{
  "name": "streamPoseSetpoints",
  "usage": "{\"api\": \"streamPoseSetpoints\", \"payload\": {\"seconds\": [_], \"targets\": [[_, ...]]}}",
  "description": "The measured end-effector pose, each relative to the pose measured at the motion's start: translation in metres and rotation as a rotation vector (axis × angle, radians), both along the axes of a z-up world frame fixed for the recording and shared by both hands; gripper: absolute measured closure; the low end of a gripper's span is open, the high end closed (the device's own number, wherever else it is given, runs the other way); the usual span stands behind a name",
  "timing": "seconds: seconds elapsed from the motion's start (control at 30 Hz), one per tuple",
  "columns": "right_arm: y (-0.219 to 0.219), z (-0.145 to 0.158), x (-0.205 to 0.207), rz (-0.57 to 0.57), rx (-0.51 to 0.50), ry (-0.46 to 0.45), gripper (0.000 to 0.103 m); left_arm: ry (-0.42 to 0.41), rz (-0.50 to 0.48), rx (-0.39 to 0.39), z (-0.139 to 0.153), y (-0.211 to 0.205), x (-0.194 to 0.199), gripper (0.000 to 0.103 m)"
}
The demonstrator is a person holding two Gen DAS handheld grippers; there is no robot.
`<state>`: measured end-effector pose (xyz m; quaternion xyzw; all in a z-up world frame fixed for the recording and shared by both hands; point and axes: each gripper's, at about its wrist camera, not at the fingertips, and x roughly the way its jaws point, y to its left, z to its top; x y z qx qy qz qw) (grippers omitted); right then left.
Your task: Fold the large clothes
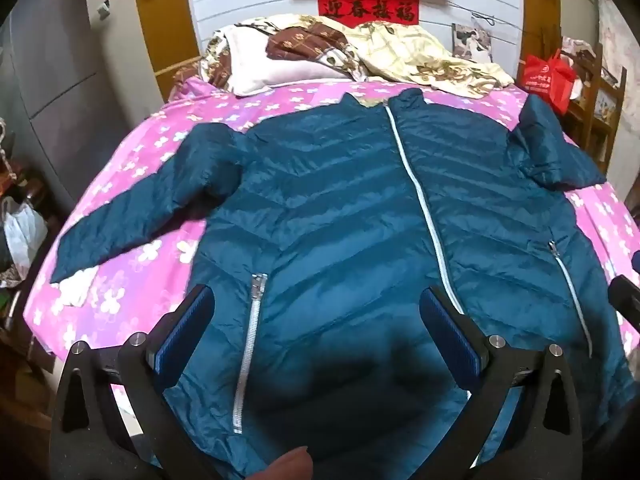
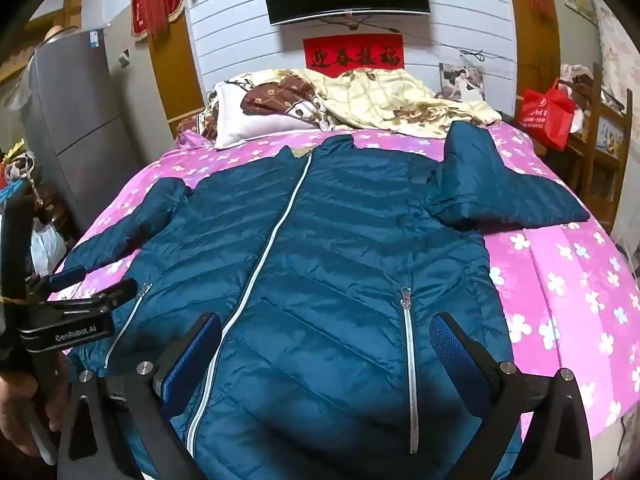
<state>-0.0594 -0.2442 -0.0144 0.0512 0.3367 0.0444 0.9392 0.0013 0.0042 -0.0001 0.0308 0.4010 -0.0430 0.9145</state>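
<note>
A teal quilted puffer jacket (image 1: 340, 208) (image 2: 320, 248) lies front up on the pink flowered bedspread (image 1: 152, 152) (image 2: 560, 280), zipped shut with a pale zipper down the middle. Its left sleeve (image 1: 120, 224) stretches out flat toward the bed's edge. The right sleeve (image 2: 500, 188) is bent back on itself near the shoulder. My left gripper (image 1: 318, 312) hovers open over the lower left front, between the pocket zipper and the centre zipper. My right gripper (image 2: 326, 340) hangs open above the lower right front, astride the other pocket zipper. Nothing is held by either.
A white pillow (image 2: 248, 120) and a floral quilt (image 2: 392, 100) are heaped at the head of the bed. A grey fridge (image 2: 72, 120) stands on the left. On the right a wooden shelf (image 2: 600, 144) carries a red bag (image 2: 544, 116). A hand (image 2: 16, 420) holds the left gripper (image 2: 96, 280).
</note>
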Motion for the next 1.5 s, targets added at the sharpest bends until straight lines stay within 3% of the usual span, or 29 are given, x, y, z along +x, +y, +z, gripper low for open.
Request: {"api": "streamPoseSetpoints", "payload": {"seconds": [0.1, 0.17, 0.47, 1.5], "targets": [[0.001, -0.002, 0.005, 0.012, -0.006, 0.003, 0.000, 0.011, 0.001, -0.021, -0.002, 0.011, 0.006, 0.000], [0.008, -0.003, 0.003, 0.003, -0.019, -0.011, 0.000, 0.000, -0.006, 0.052, 0.001, -0.005, 0.001, 0.000], [0.007, -0.004, 0.003, 0.007, -0.001, -0.003, 0.000, 0.012, -0.001, 0.053, -0.011, -0.010, 0.001, 0.000], [0.011, -0.001, 0.001, 0.014, 0.012, 0.001, 0.000, 0.021, 0.001, 0.044, -0.013, -0.008, 0.000, 0.000]]}}
